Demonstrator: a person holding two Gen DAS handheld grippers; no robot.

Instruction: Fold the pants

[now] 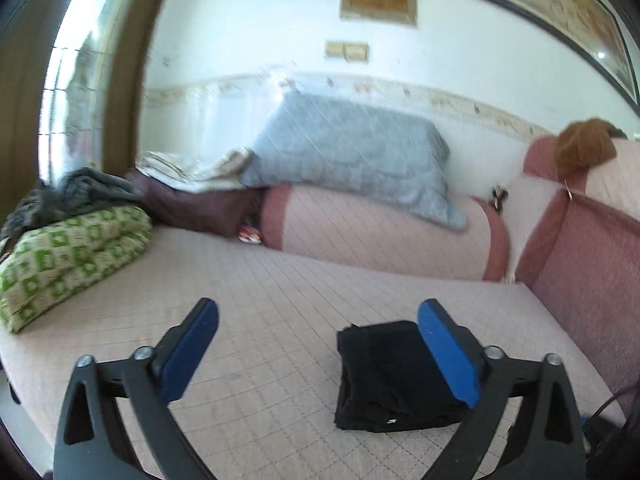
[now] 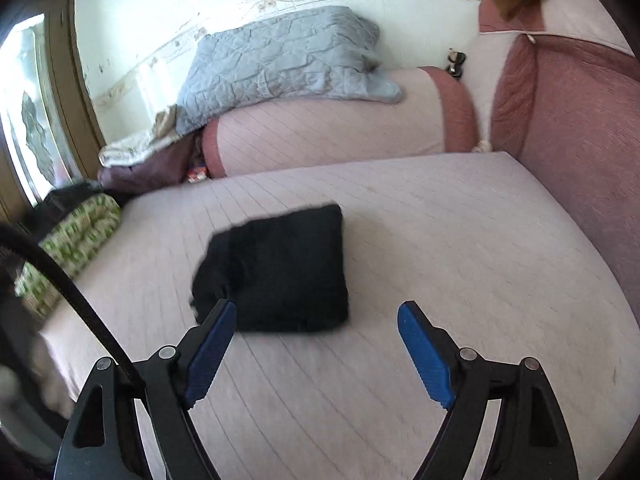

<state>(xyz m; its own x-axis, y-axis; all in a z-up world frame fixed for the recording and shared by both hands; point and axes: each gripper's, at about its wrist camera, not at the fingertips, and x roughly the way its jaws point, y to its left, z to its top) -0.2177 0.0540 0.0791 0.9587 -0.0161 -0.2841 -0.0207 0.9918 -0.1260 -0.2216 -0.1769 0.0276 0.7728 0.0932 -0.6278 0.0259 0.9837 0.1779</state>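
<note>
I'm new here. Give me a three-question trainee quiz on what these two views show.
1. True or false: the black pants lie folded in a compact bundle on the pink bed cover.
2. What is the left tool holding? A) the pants B) nothing C) the pillow
3. Fill in: the grey quilt rests on a pink ____.

Key: 1 true; 2 B, both it and the right tool are open; 3 bolster.

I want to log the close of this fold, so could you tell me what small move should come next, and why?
Probably just draw both tongs back and leave the bundle. The black pants already lie as a compact folded block on the pink mattress, and the left tongs and right tongs stand open with nothing between the pads.
</note>
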